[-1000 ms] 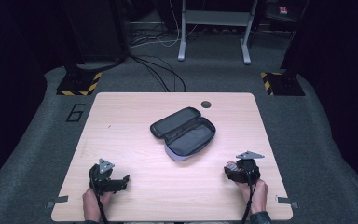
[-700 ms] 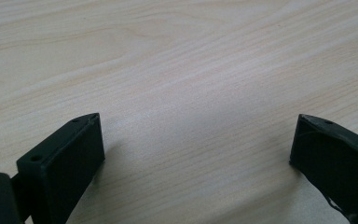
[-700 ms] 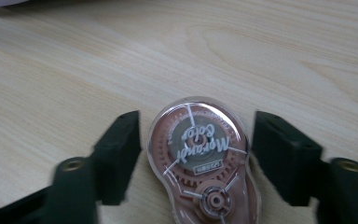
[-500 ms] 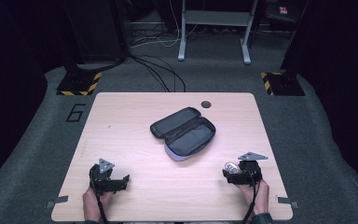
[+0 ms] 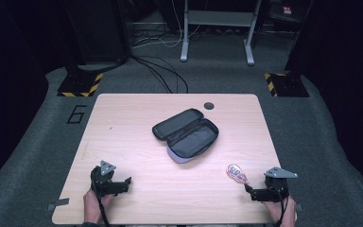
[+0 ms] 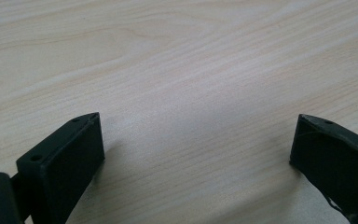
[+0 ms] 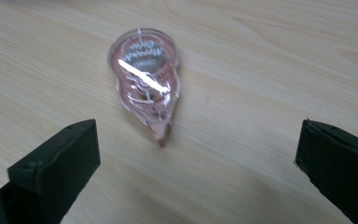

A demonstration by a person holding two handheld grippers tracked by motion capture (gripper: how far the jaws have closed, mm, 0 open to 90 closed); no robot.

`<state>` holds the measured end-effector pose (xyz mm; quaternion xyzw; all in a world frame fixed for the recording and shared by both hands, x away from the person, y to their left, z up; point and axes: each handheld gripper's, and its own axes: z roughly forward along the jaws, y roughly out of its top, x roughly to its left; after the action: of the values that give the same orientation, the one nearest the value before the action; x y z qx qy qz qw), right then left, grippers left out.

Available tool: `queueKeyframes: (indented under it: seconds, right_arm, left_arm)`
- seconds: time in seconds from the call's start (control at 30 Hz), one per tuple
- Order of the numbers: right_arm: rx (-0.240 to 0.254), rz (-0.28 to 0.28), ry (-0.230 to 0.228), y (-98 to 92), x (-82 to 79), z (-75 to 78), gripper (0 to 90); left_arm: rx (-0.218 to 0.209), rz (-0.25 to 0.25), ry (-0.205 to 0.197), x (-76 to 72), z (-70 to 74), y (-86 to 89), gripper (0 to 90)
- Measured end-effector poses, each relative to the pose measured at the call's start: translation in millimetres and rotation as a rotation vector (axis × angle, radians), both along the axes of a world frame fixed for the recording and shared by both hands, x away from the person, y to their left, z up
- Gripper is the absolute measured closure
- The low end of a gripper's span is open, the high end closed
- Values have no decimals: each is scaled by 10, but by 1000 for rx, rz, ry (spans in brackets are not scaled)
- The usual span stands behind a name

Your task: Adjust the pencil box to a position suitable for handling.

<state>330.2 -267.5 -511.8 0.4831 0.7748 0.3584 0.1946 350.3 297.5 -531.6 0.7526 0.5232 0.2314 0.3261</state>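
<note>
A small clear pink correction-tape dispenser [image 5: 236, 173] lies flat on the wooden table [image 5: 123, 123] at the front right. In the right gripper view the dispenser [image 7: 144, 79] sits just beyond my jaws, its pointed tip toward me. My right gripper [image 5: 251, 191] [image 7: 198, 128] is open and holds nothing, a little behind and to the right of it. A dark zip case [image 5: 186, 133] lies opened flat at the table's middle. At the front left my left gripper [image 5: 124, 184] [image 6: 198, 126] stands open over bare wood.
A round cable hole [image 5: 209, 105] sits near the table's far edge. Beyond the table are floor cables [image 5: 165, 71], a metal desk frame [image 5: 217, 28] and two stand bases with yellow-black tape [image 5: 78, 85]. A hand holds each gripper at the front edge.
My right gripper has drawn back toward the front right corner, and the pink dispenser now lies uncovered on the table in front of it. The left gripper has not moved.
</note>
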Motion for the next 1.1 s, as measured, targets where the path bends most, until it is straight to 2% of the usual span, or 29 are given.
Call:
queueKeyframes:
  seconds: [0.13,0.2,0.23,0.27,0.3,0.33,0.37,0.4,0.43,0.53,0.6,0.63,0.7,0.8,0.9,0.97,1.1]
  right_arm:
    - [-20,7,-3,-92,-56,-51,0]
    - [-21,3,3,-98,-61,-62,0]
    - [-32,4,14,-107,-60,-81,0]
    - [-37,1,21,-113,-55,-100,0]
    - [-37,1,21,-113,-55,-100,0]
    - [-30,-5,20,-107,-50,-122,0]
    - [-43,3,23,-112,-41,-134,0]
    - [-43,-13,18,-95,-38,-142,0]
    - [-43,-13,18,-95,-38,-142,0]
    - [-68,8,30,-100,-17,-166,0]
    - [-61,5,24,-106,-8,-173,0]
    - [-61,5,24,-106,-8,-173,0]
    - [-60,3,22,-111,-12,-176,0]
    - [-59,4,17,-113,-11,-179,0]
    - [-57,8,19,-117,-11,-178,0]
    - [-53,-3,22,-113,-17,-178,1]
    - [-49,-4,15,-115,-17,-180,3]
  left_arm:
    - [1,17,12,28,0,-24,0]
    - [13,8,43,56,30,-20,0]
    - [25,26,36,62,37,-25,4]
    - [-13,52,28,76,88,-20,5]
    - [-13,52,28,76,88,-20,5]
    - [-44,61,14,80,117,-23,5]
    - [-66,63,9,87,155,-34,5]
    - [-81,62,0,118,218,-90,4]
    - [-81,62,0,118,218,-90,3]
    - [-105,34,5,200,301,-211,2]
    - [-102,8,7,272,371,-341,3]
    - [-102,8,7,272,371,-341,3]
    - [-120,-10,6,328,413,-427,3]
    - [-109,-40,12,463,510,-595,5]
    - [-114,-45,16,536,559,-680,5]
    - [-104,-43,2,601,590,-764,4]
    - [-124,-39,12,720,619,-900,4]
